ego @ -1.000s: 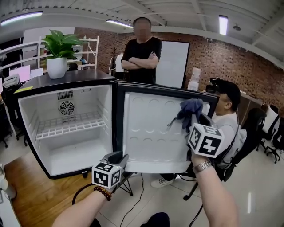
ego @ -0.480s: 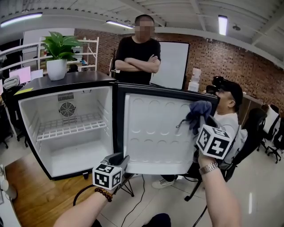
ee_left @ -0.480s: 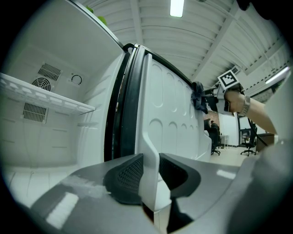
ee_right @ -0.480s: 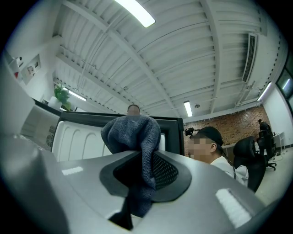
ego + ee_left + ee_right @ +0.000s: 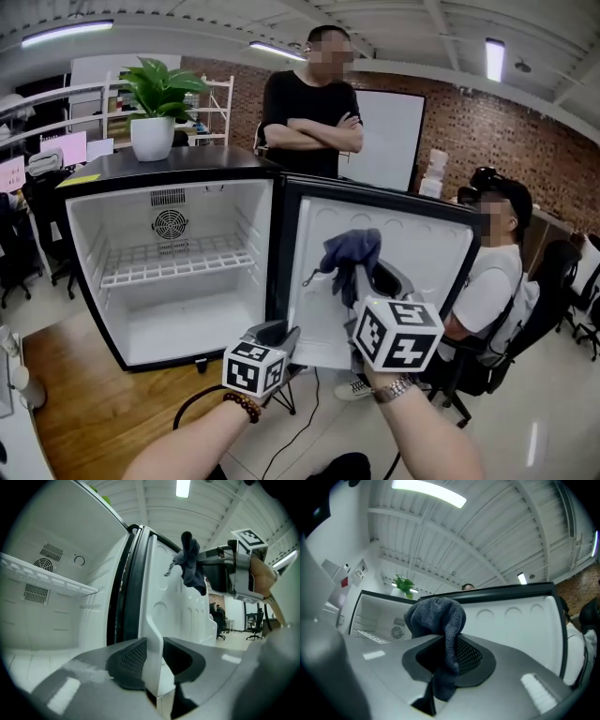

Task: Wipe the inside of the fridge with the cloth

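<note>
Clamped between the jaws of the right tool, the dark blue cloth is held bunched in front of the white inner face of the open fridge door, and one fold is draped down between the pads. Whether the cloth touches the door cannot be told. The door's lower edge is gripped by the left tool, whose jaws are closed on the white plastic. The fridge is seen open at the left, a wire shelf inside it and a potted plant on its black top. A standing person and a seated person are seen behind the door.
</note>
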Tool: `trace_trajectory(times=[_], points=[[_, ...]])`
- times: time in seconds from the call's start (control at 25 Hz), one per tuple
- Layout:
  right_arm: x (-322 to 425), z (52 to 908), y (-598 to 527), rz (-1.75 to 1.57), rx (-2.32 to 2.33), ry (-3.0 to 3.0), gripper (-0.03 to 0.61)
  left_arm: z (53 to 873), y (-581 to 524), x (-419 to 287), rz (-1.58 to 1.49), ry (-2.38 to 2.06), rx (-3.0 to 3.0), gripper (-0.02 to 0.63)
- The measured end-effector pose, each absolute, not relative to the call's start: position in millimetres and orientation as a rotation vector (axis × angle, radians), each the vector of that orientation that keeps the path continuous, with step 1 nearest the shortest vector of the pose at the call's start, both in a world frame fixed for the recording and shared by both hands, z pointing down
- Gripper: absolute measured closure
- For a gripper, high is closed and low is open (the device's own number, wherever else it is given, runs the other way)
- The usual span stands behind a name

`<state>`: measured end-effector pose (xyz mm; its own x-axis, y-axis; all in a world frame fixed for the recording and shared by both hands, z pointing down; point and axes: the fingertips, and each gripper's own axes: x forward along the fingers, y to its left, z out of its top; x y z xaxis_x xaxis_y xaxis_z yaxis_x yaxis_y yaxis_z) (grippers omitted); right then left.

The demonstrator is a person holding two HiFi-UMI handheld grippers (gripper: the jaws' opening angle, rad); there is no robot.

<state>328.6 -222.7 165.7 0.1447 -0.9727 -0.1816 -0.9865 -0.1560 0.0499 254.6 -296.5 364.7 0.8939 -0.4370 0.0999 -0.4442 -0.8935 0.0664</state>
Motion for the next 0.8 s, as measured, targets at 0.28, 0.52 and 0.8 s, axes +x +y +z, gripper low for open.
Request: trace_trajectory(times=[0.28,0.52,0.8], points=[[267.9,198.0,-269.6,0.176,-2.261,2.127,0.517,364.6,-295.3,255.1,0.126,-0.69,2.97,0.5],[262.3,205.2,-287.8,0.191,-2.322,2.116,0.518,364.1,-294.2,254.9,0.105,-0.679,2.969,0.5],[268.5,207.7,-288.4,0.197,-2.348,2.084,0.517,364.1,-295.7,253.8,0.086,-0.673,2.962,0.5]])
